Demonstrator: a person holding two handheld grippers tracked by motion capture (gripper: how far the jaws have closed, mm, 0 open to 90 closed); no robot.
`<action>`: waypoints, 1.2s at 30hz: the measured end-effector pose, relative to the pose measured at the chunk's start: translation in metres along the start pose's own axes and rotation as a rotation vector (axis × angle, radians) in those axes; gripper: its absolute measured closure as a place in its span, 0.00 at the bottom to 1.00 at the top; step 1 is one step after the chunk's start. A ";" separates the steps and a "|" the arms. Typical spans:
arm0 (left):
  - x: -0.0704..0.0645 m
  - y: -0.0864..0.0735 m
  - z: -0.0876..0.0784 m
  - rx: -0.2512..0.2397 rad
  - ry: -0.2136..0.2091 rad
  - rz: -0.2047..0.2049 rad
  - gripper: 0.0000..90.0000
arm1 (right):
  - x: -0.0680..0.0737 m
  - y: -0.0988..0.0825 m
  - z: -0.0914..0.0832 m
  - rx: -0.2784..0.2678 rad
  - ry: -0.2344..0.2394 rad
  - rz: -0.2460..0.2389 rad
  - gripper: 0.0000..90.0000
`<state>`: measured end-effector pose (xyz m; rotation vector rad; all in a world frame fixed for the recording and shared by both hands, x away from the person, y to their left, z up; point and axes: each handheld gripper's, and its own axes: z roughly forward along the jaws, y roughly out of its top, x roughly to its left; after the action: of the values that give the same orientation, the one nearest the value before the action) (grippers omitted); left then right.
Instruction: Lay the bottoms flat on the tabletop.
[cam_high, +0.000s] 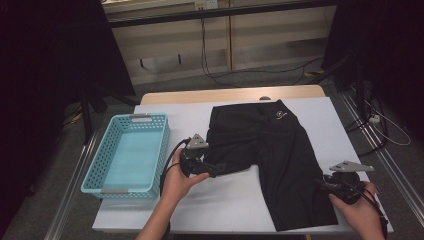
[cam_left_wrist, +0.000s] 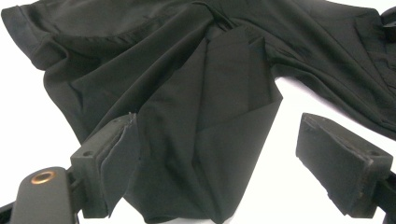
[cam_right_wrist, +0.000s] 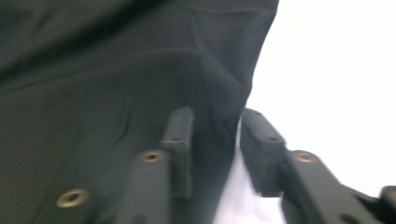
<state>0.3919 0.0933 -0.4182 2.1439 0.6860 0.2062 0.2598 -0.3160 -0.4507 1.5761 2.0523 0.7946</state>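
Note:
A pair of black shorts (cam_high: 272, 150) lies spread on the white table top (cam_high: 225, 205), waistband at the far side and legs toward me. My left gripper (cam_high: 217, 167) sits at the hem of the left leg. In the left gripper view its jaws stand wide apart, with a folded flap of the shorts (cam_left_wrist: 187, 93) lying between them and brushing the left pad (cam_left_wrist: 119, 163). My right gripper (cam_high: 322, 184) is at the outer edge of the right leg, near the hem. Its jaws (cam_right_wrist: 215, 119) stand a little apart astride the edge of the cloth (cam_right_wrist: 93, 70), not pressed on it.
A light blue plastic basket (cam_high: 95, 175) with nothing in it stands at the left end of the table. The table's front edge is just below both hands. Beyond the far edge are a floor with cables (cam_high: 220, 75) and dark stands (cam_high: 360, 80).

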 end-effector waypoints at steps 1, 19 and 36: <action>0.000 0.001 0.000 -0.001 0.000 0.002 0.16 | -0.001 -0.001 -0.001 0.001 -0.003 0.005 0.81; -0.001 0.003 0.004 -0.002 -0.005 0.004 0.16 | -0.021 -0.005 -0.015 -0.029 -0.024 0.023 0.71; 0.006 -0.004 0.001 0.009 0.018 -0.007 0.16 | -0.041 0.035 0.034 -0.036 -0.046 0.087 1.00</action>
<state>0.3955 0.0978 -0.4221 2.1506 0.7064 0.2187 0.3175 -0.3430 -0.4533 1.6576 1.9377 0.8136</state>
